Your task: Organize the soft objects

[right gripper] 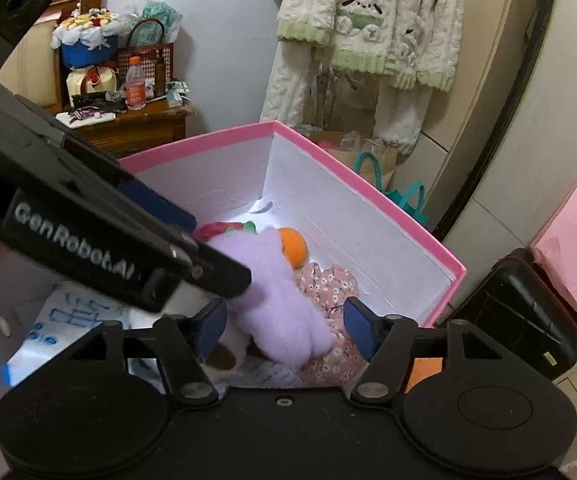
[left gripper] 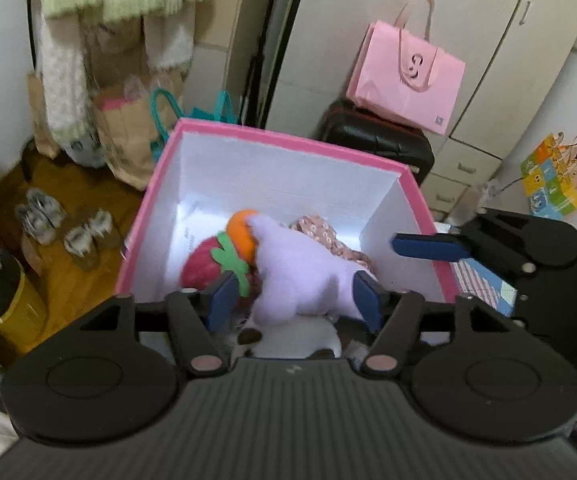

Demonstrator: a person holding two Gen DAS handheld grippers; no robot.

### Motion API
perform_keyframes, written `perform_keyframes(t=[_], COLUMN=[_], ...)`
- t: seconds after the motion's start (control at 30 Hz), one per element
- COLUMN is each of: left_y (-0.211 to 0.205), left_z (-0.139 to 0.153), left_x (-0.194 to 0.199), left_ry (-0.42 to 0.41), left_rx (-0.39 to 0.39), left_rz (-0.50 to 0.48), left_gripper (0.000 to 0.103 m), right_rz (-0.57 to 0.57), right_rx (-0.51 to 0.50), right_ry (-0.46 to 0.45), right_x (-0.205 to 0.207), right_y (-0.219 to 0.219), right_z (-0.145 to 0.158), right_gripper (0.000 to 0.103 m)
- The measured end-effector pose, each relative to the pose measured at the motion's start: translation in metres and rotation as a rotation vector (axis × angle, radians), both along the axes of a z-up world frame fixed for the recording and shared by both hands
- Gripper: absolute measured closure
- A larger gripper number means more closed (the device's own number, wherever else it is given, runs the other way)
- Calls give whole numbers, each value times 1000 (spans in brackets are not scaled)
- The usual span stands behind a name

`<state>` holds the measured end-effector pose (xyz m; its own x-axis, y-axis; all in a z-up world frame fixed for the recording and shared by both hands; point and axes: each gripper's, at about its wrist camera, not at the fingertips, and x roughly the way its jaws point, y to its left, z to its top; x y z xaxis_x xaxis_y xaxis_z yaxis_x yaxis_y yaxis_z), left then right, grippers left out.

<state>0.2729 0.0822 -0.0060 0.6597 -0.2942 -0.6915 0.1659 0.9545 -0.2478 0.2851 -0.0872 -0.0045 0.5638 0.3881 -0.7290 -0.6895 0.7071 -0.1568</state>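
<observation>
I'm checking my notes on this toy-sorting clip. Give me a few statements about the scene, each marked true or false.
1. The lilac plush toy lies inside the pink box. True.
2. A pink paper bag sits on a black suitcase. True.
3. The box has a lid on it. False: it is open at the top.
4. The left gripper points away from the box. False: it points into it, beside the plush toy.
5. A floral cloth lies in the box. True.
</observation>
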Motion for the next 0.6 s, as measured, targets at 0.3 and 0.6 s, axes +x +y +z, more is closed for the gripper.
perform_keyframes(t=[0.3,0.6], left_y=[2,-10], left_z=[38,52], left_x=[-66,-113], left_ry=[-102,-139], left_rx=[36,71], left_rz=[-13,-43], left_gripper=[27,9], right_rz=[-13,-93], right_rx=[169,230], right_ry=[-70,-76], right_x=[-70,-123], right_y=[-41,-61], right_z=[34,52], right_gripper=[27,27])
